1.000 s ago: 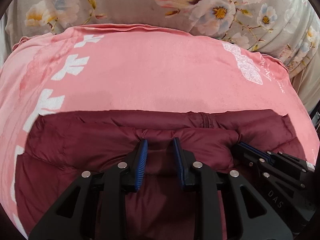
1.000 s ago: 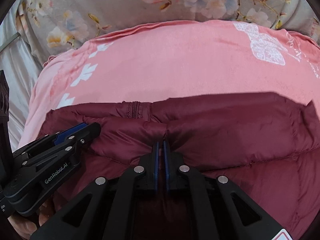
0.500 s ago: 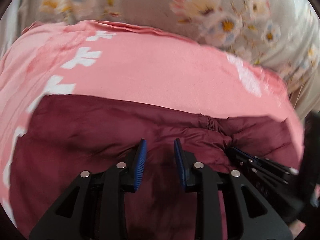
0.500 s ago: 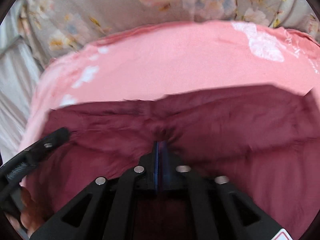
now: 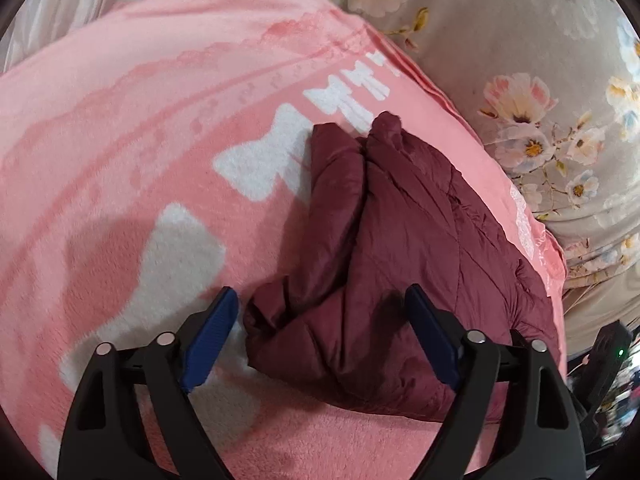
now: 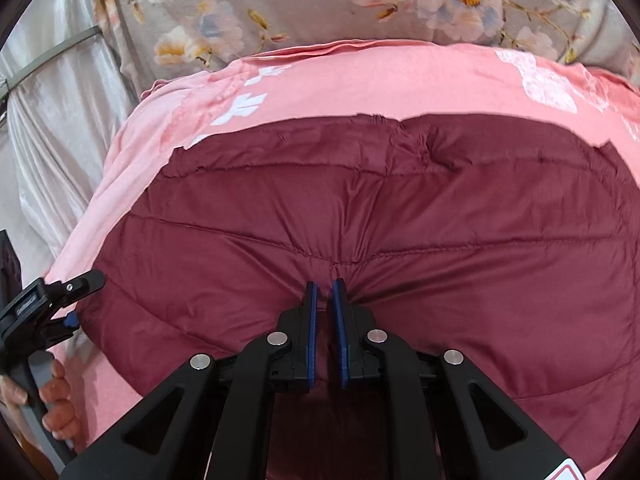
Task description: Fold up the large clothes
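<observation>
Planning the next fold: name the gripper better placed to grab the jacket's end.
Left. The left gripper is open, straddling the maroon jacket end; the right gripper pinches its middle.

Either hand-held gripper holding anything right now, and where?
Right hand-held gripper pinches a fold of the maroon quilted puffer jacket at a seam on its near panel. Left hand-held gripper has just opened wide and holds nothing.
</observation>
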The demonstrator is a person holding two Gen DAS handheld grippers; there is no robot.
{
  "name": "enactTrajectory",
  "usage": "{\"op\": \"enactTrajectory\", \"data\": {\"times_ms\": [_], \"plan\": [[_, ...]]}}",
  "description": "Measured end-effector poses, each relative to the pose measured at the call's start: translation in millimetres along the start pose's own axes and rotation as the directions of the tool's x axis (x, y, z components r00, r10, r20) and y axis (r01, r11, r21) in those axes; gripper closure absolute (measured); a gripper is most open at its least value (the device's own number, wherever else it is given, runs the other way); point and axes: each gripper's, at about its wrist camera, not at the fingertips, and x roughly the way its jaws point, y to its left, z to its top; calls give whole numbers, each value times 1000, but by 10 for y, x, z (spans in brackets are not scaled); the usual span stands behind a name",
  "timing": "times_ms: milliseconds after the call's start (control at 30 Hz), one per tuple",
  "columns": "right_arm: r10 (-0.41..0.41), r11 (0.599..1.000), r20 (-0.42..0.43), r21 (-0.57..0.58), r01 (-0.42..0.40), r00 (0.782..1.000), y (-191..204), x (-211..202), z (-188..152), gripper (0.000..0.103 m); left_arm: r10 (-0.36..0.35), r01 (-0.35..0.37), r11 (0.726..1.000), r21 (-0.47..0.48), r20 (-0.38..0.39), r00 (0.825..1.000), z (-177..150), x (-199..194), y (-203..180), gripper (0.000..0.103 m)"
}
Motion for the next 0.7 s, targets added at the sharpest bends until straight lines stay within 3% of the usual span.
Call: {"op": "enactTrajectory", "data": {"times_ms": [133,300,367,533,700], "plan": [[-28,1000,23,-12,28,999,22,48,-54,94,-25,25,1000,17,5,1000,-36,79,-154,13],[-25,1000,25,-17,25,999,2,59,-36,94,-103,103,995,1,-40,994,1,64,-312,75],[7,1000,33,15,-7,999,-66,-28,-48,94,-89,89,994,56,-13,996,22,-69,-500,83],[70,995,50,65,-73,996,-93,-522,-314,91,-109,98,978,183,51,993,95,-475,-993,88],[98,993,7,67,-99,995,-73,-572,-526,91,-116,90,952,293,74,990,36,-700,-1444,88]]}}
